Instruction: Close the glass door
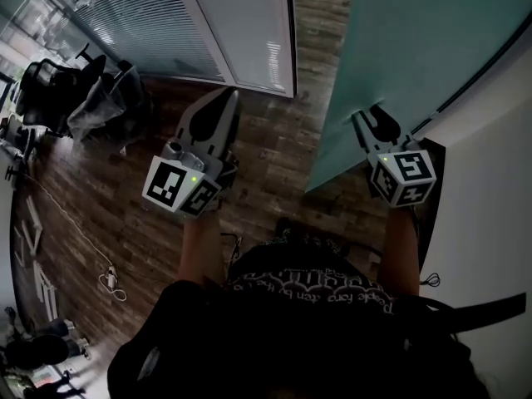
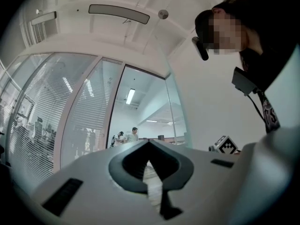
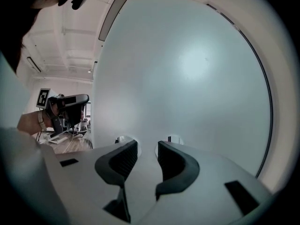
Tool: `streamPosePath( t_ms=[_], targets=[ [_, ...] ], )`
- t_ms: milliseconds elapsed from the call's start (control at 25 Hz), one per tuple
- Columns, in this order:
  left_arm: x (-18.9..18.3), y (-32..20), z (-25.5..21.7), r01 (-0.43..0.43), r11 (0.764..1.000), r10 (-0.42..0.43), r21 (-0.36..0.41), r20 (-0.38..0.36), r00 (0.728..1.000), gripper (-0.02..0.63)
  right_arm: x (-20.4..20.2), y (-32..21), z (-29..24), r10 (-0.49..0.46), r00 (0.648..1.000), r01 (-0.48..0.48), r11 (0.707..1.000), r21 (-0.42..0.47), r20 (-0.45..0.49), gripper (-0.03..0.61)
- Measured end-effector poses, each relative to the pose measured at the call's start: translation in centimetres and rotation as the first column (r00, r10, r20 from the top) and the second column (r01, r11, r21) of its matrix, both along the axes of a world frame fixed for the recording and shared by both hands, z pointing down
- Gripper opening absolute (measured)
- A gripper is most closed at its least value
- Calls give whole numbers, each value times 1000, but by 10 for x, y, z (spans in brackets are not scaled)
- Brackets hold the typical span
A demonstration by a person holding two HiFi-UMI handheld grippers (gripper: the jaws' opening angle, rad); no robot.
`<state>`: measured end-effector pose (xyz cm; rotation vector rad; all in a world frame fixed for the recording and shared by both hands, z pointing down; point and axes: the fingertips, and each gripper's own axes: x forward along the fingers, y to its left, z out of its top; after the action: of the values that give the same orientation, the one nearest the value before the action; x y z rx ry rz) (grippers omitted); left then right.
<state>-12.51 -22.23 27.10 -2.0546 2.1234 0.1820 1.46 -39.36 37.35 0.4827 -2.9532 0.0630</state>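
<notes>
The glass door (image 1: 407, 48) is a frosted pale-green panel that stands at an angle over the wooden floor on the right. It fills most of the right gripper view as the glass door (image 3: 187, 78). My right gripper (image 1: 371, 116) is open, with its tips at the door's face near the lower edge; the right gripper (image 3: 144, 146) has nothing between its jaws, and the jaws are mirrored faintly in the glass. My left gripper (image 1: 231, 94) is shut and empty, held over the floor left of the door. The left gripper (image 2: 149, 143) points toward the open doorway.
A glass wall with blinds (image 1: 199, 23) runs along the far left. Dark office chairs (image 1: 58, 90) stand at the left. A white cable with a plug (image 1: 108, 279) lies on the wooden floor (image 1: 274, 140). A white wall (image 1: 490, 223) is on the right. Beyond the doorway stand people (image 2: 133, 134).
</notes>
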Motion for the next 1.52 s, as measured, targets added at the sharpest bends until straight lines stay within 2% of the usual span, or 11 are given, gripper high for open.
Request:
streamPosePath(
  t_ms=[200,440,640,960,1240,1520],
  targets=[
    [-24,-10,-6,-37,999,38,28,-36,999,2,-26,-11,-2,30,1000,-30,1000,-3,-1,126],
    [-63,-15,1,-26,1000,26,11,-33,999,2,-56,-30,-1,75,997,-75,997,-11,21,123],
    [-85,-9,4,-29,1000,29,10,-26,999,2,-78,-42,1,124,992,-124,992,-2,5,120],
    [-117,-4,14,13,1000,-12,5,-56,998,2,-112,-65,4,146,988,-147,989,-34,-44,121],
    [-149,-3,21,69,998,-68,11,-77,995,2,-148,-87,5,154,987,-156,987,-43,-40,124],
    [-188,-23,17,139,990,-138,17,-64,988,2,-187,-112,6,161,986,-163,986,-39,-48,126]
  ],
)
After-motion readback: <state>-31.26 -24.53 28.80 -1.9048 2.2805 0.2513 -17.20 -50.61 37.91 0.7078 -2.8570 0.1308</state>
